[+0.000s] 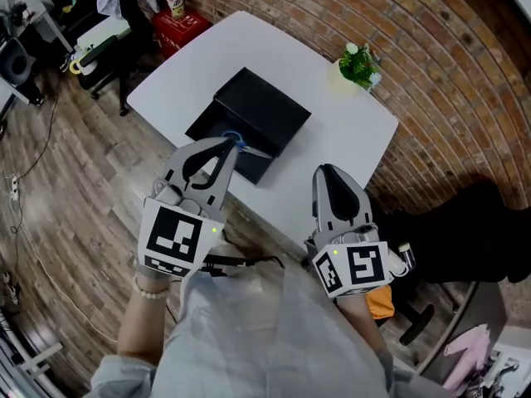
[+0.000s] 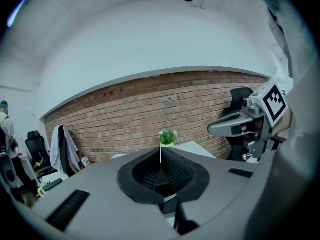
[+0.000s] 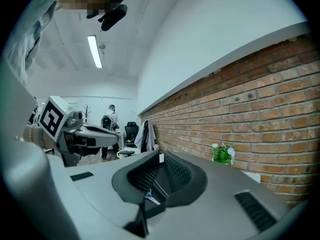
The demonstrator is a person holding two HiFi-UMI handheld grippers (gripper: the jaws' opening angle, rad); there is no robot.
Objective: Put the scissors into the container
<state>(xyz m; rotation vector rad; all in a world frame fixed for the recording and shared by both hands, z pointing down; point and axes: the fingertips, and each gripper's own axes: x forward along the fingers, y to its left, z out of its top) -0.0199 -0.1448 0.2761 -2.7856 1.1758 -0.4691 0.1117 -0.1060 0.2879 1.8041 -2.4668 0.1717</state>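
The left tongs (image 2: 161,160) are sitting pressed together with nothing between them. They are hanging just above the blue-handled steel scissors (image 1: 239,143), which are lying inside the black rectangular container (image 1: 264,106), at its end nearest the bench's near edge. The right tongs (image 3: 160,157) are likewise pressed together and empty, hovering over the near edge of the white bench (image 1: 332,131), beside the container.

The scissors seem to be sitting in place already. The main risk is probably the left tips snagging a handle loop on the way up and lifting the scissors out. A bump could also be nudging the container toward the near edge.

No brand or wording is reading clearly. The tongs' cubes are showing only black-and-white square markers, and the print on the red box (image 1: 178,27) on the floor beyond the far-left corner is too small to read.
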